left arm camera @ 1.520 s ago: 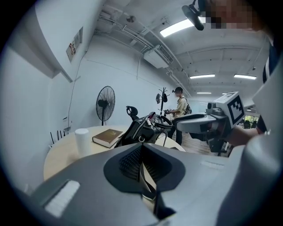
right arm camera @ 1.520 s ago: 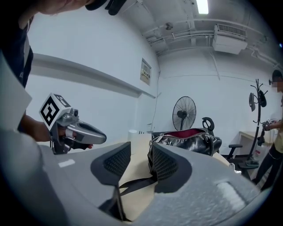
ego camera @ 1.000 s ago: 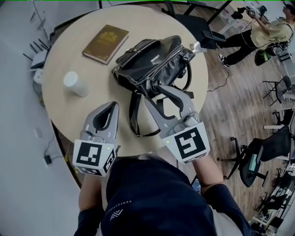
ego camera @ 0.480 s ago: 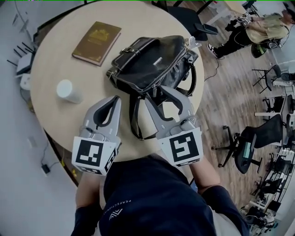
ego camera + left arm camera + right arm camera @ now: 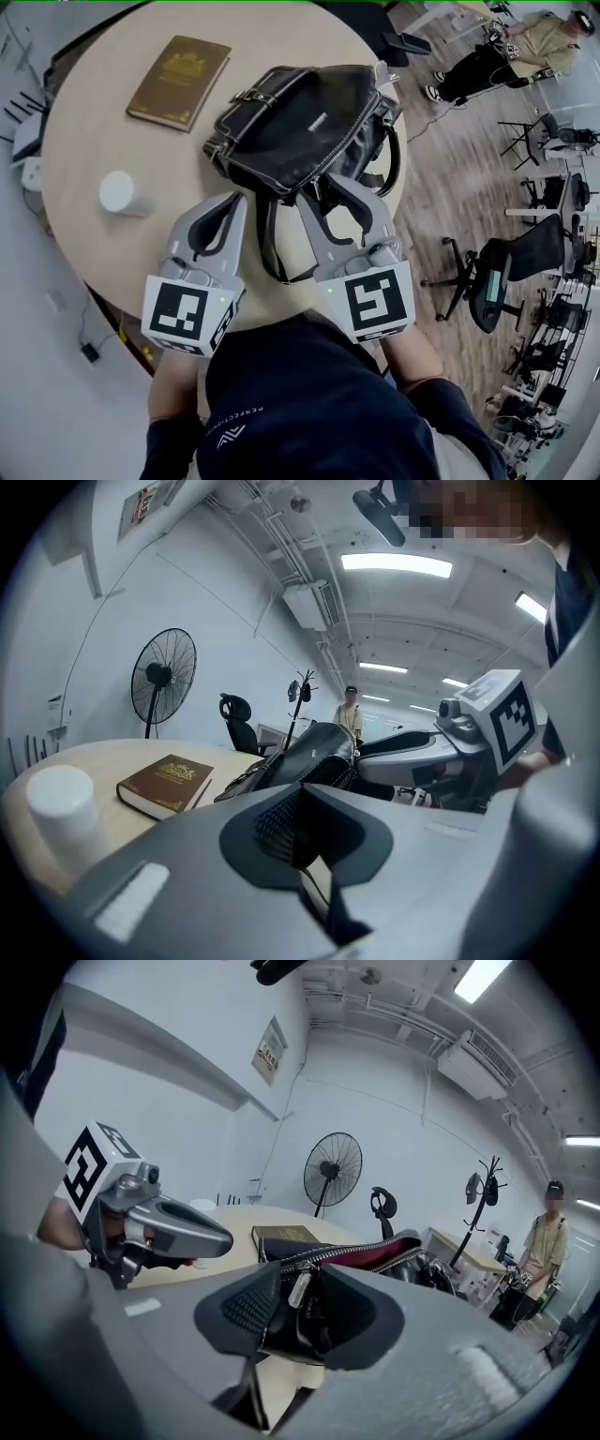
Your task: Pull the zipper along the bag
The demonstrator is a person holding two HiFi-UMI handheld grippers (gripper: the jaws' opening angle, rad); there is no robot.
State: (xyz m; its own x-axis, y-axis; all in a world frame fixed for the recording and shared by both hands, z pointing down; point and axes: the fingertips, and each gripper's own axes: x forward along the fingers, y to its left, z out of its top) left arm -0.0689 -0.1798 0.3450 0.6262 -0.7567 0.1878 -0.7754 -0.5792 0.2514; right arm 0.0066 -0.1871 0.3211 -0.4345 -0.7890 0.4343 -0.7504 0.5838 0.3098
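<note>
Two grippers meet the near end of the glossy black leather bag (image 5: pixel 300 122) on a round pale table (image 5: pixel 75 122). The right gripper (image 5: pixel 305 1309), whose ribbed jaws have just been closing, stands wide around the bag's end and its metal zipper pull (image 5: pixel 300 1288). Left of the bag, the left gripper (image 5: pixel 228 202) is closed on nothing. Further left of the bag are a brown book (image 5: pixel 178 70) and a white cylindrical cup (image 5: pixel 122 192).

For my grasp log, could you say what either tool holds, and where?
Nothing yet: right tool, jaws just closing, straddles the bag's zipper pull; left tool shut, empty.

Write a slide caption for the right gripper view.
Right tongs, jaws just closing, zipper pull of the black bag between them.
</note>
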